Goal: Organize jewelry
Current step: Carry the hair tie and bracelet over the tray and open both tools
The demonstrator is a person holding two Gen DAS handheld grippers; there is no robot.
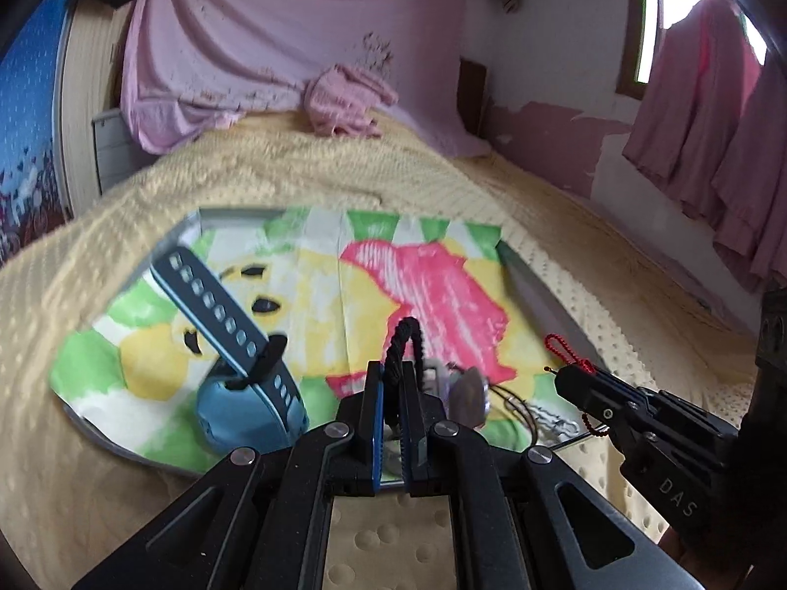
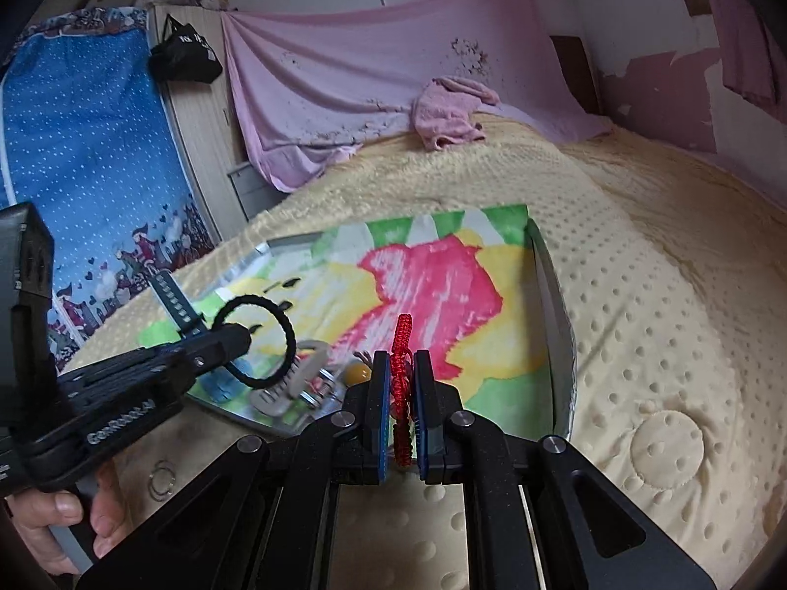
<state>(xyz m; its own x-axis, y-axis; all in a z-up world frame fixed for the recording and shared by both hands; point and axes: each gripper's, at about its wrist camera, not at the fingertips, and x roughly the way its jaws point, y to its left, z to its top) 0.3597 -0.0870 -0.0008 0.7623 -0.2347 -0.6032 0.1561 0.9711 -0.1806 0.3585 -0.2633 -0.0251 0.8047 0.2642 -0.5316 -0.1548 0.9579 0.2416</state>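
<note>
My left gripper (image 1: 392, 383) is shut on a black braided loop bracelet (image 1: 406, 339), held above the near edge of a metal tray (image 1: 546, 295) lined with a bright cartoon cloth. It also shows in the right wrist view (image 2: 241, 337), with the black loop (image 2: 287, 329) hanging from its tip. My right gripper (image 2: 399, 373) is shut on a red woven bracelet (image 2: 402, 344) above the tray's near side. In the left wrist view the right gripper (image 1: 560, 374) holds the red cord (image 1: 565, 351). A blue watch (image 1: 236, 344) stands in the tray.
Hair clips and small trinkets (image 2: 300, 383) lie at the tray's near-left corner. Thin metal rings (image 2: 162, 486) lie on the yellow dotted blanket (image 2: 664, 344) beside the tray. A crumpled pink cloth (image 1: 344, 103) sits at the far end of the bed.
</note>
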